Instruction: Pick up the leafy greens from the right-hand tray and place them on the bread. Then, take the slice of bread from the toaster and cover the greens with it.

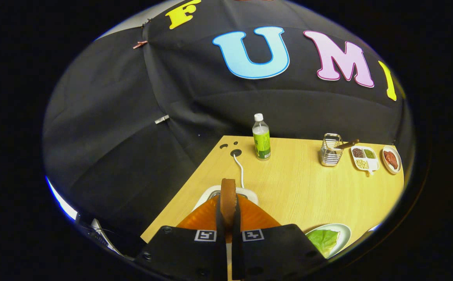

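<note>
The black two-finger gripper (228, 230) is clamped on a brown toast slice (228, 197) above the white toaster (210, 192). Step two: carry toast to the green lettuce-topped plate (345, 234), 4 o'clock.

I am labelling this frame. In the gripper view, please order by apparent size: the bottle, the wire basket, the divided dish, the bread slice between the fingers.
1. bread slice, inflated by nearness to the camera
2. bottle
3. wire basket and divided dish: alike, unranked

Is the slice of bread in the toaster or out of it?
Out: the tool holds the bread slice upright, above the toaster.
</note>
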The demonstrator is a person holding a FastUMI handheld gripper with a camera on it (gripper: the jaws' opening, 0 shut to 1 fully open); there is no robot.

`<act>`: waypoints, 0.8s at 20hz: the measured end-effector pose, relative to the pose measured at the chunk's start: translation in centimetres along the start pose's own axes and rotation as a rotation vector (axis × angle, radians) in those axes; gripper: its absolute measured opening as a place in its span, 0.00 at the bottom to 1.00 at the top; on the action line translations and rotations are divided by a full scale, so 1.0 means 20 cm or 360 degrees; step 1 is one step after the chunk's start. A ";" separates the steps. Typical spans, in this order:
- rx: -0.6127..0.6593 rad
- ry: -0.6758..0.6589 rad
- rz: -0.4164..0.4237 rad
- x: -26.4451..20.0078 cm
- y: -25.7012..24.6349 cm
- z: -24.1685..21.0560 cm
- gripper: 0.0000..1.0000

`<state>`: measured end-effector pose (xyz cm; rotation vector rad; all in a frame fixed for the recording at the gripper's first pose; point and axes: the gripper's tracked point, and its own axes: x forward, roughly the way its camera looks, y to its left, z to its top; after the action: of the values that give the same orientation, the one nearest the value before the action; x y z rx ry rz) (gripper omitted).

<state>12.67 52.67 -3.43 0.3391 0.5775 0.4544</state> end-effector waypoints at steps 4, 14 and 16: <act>0.0027 -0.0109 0.0035 -0.21 -0.06 0.16 0.09; 0.0084 -0.0141 -0.0199 -0.61 -0.63 0.05 0.09; 0.0129 -0.0086 -0.0276 -0.64 -0.76 -0.10 0.09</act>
<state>6.83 33.79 -5.84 0.3744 0.5681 0.2544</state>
